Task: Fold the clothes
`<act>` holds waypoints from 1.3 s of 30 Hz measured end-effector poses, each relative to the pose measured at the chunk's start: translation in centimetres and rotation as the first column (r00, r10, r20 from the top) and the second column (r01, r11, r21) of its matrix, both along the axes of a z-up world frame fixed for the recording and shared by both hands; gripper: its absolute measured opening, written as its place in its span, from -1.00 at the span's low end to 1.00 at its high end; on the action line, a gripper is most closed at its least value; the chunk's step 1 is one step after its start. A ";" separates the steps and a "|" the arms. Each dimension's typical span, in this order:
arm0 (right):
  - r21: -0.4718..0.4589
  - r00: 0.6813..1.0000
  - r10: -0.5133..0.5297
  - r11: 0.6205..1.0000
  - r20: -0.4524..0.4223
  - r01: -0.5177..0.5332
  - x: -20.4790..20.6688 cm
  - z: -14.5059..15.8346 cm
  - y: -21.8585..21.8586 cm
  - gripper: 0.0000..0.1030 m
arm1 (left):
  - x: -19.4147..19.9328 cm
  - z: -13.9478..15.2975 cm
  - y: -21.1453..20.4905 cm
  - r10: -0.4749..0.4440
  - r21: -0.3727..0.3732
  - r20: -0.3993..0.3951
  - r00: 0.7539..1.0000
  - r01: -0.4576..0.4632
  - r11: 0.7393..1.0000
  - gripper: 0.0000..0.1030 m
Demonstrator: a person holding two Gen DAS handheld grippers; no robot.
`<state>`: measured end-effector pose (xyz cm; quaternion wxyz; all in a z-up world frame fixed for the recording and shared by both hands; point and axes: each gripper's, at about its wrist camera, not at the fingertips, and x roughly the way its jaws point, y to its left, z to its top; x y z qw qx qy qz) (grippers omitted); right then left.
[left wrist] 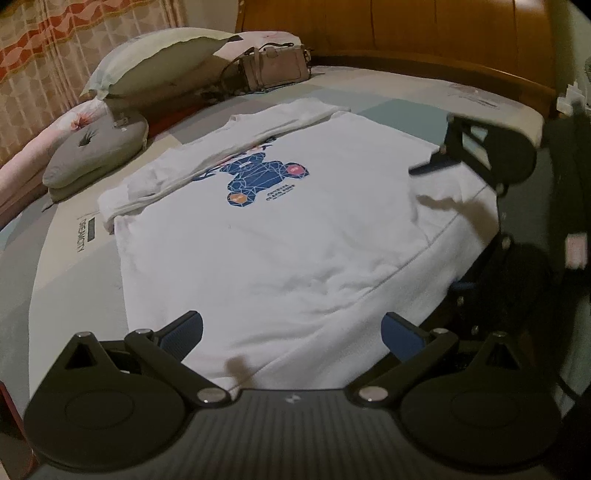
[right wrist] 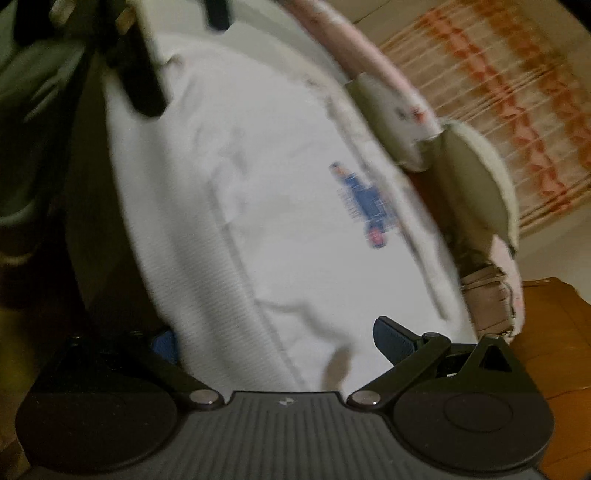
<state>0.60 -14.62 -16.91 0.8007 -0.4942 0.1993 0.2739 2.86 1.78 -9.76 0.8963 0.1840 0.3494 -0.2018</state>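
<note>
The pale patchwork-covered bed (left wrist: pixel 388 99) carries a white cotton T-shirt with a blue geometric bear print (left wrist: pixel 280 221), spread flat, its far side folded inward. A beige leather handbag (left wrist: pixel 275 68) sits beyond it. My left gripper (left wrist: pixel 291 338) hangs spread over the near hem; my right gripper (right wrist: pixel 275 341) also gapes, empty.

Bed (left wrist: pixel 406 92), wooden headboard (left wrist: pixel 406 33), patterned curtain (left wrist: pixel 55 48), pillows (left wrist: pixel 155 62)

You're in a home bedroom: bed (left wrist: pixel 388 99) w/ wood headboard (left wrist: pixel 406 33), pillows (left wrist: pixel 155 62), curtain (left wrist: pixel 48 55), handbag (left wrist: pixel 273 68).
</note>
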 end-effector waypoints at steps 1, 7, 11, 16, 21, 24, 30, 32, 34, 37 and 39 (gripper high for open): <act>0.001 1.000 0.006 1.000 0.010 -0.006 -0.2 0.3 -0.2 1.00 | -0.1 0.0 0.0 -0.006 -0.001 0.000 1.000 0.006 1.000 0.98; 0.064 0.998 0.015 0.998 0.055 -0.018 -1.1 2.9 -1.1 1.00 | -0.9 0.6 -1.1 -0.112 -0.025 0.010 0.994 0.112 0.993 0.98; 0.148 0.998 -0.031 0.989 0.061 0.022 -0.1 4.9 -1.5 1.00 | -1.0 -0.1 -2.6 -0.148 0.038 0.033 0.988 0.147 0.988 0.98; 0.200 0.997 -0.061 0.978 0.040 0.052 0.7 5.7 -1.9 1.00 | -0.8 -2.1 -5.3 -0.157 0.229 0.131 0.979 0.124 0.966 0.98; 0.205 0.998 -0.060 0.977 0.029 0.053 0.4 5.6 -2.0 1.00 | -0.1 -3.3 -6.6 -0.155 0.351 0.248 0.956 0.060 0.934 0.98; 0.206 0.998 -0.057 0.977 0.018 0.052 0.4 5.2 -2.0 1.00 | 0.3 -2.5 -6.1 -0.122 0.308 0.266 0.956 0.036 0.951 0.98; 0.196 0.999 -0.045 0.980 0.019 0.040 0.7 3.8 0.0 1.00 | 0.6 -1.7 -5.5 -0.103 0.259 0.265 0.959 0.032 0.965 0.98; 0.169 0.996 -0.068 0.984 0.049 0.059 1.1 3.5 0.1 1.00 | 0.6 -2.1 -5.4 -0.109 0.276 0.256 0.960 0.035 0.960 0.98; 0.139 0.992 -0.094 0.987 0.082 0.082 1.5 3.2 0.0 1.00 | 0.6 -2.7 -5.1 -0.107 0.297 0.249 0.963 0.029 0.954 0.98; 0.103 0.983 -0.144 0.986 0.111 0.132 2.2 2.9 -1.0 1.00 | 0.8 -3.4 -4.6 -0.085 0.314 0.237 0.968 0.007 0.950 0.99; 0.102 0.978 -0.185 0.979 0.102 0.174 2.7 2.8 -2.2 1.00 | 1.1 -3.4 -4.5 -0.058 0.289 0.225 0.973 -0.009 0.957 0.98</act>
